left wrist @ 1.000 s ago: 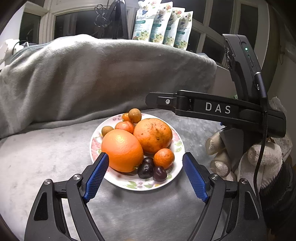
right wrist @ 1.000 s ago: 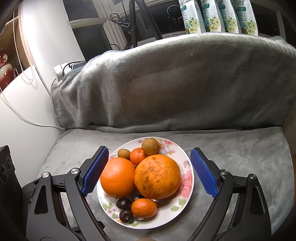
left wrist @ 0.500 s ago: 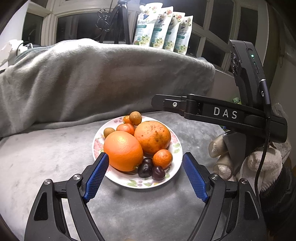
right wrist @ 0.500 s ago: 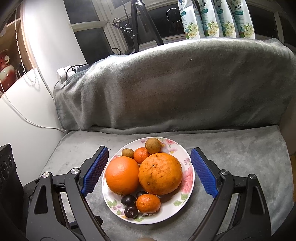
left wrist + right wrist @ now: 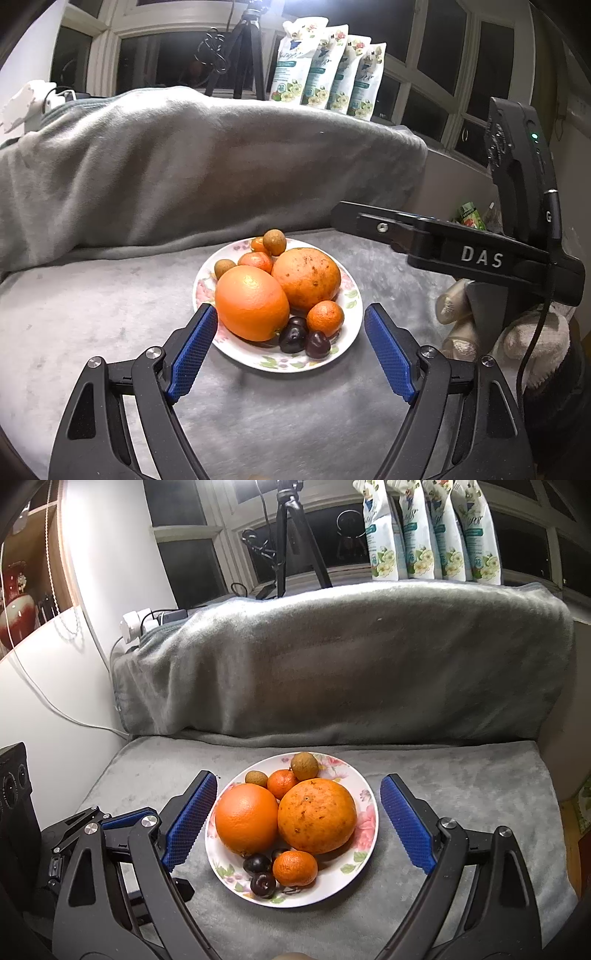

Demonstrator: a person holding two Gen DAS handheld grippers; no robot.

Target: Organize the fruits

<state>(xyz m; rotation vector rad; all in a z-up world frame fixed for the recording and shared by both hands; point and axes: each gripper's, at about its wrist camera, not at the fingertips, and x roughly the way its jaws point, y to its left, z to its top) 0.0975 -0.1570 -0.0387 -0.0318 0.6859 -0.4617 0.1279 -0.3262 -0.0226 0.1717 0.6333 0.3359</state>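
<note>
1. A floral plate (image 5: 364, 829) heaped with fruit sits on a grey blanket-covered seat (image 5: 461, 775), near the middle, just in front of the draped backrest (image 5: 351, 657).
2. On the plate, a smooth orange (image 5: 246, 819) lies on the left and a larger speckled orange (image 5: 317, 816) on the right, touching each other.
3. Behind them sit a small tangerine (image 5: 281, 783) and two brown longans (image 5: 304, 765).
4. At the plate's front edge lie another tangerine (image 5: 294, 868) and dark cherries (image 5: 263, 884).
5. The right tongs (image 5: 297, 821) stand wide open, blue pads on either side of the plate, holding nothing.
6. The left tongs (image 5: 290, 349) are also spread open and empty, at the plate's front edge.
7. Four white flowered pouches (image 5: 432, 531) and a tripod (image 5: 291, 535) stand on the windowsill behind the backrest.
</note>
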